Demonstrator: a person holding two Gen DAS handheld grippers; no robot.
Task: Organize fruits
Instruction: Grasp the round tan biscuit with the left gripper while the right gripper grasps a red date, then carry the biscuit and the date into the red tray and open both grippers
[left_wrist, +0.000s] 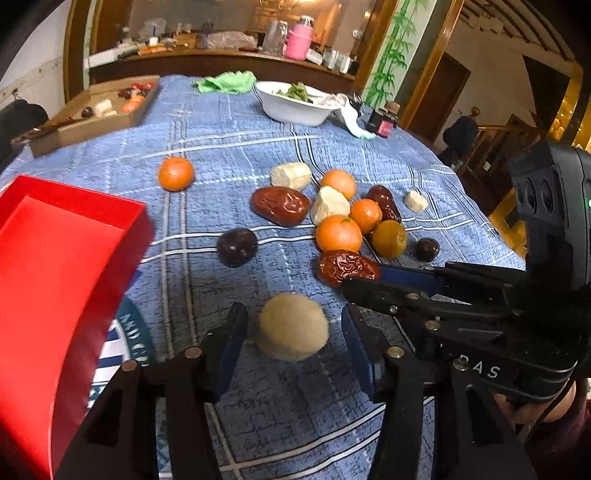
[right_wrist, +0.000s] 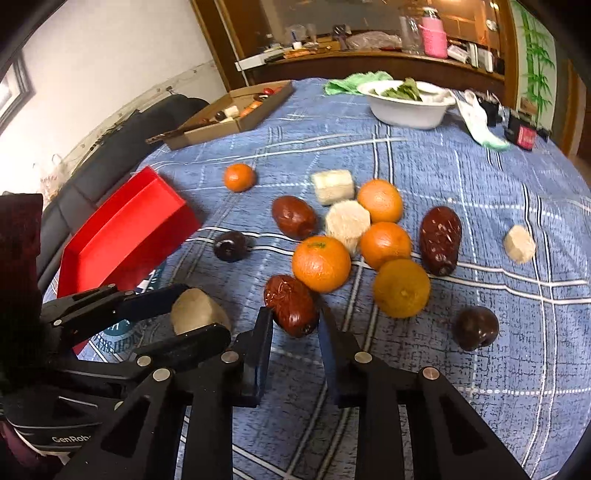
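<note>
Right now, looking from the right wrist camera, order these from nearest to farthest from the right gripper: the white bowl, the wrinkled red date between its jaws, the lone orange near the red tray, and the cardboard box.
1. Wrinkled red date, between the right gripper jaws.
2. Lone orange, mid-table, left.
3. Cardboard box, far left.
4. White bowl, far right; too close to the box to call.

My table's blue plaid cloth (left_wrist: 236, 140) carries scattered oranges (left_wrist: 176, 173), dates (left_wrist: 280, 205), a red tray (left_wrist: 66, 236), a white bowl (left_wrist: 291, 107).

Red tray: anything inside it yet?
The red tray shows only bare red floor where visible. In the left wrist view its near part runs out of frame, so that part cannot be checked.
</note>
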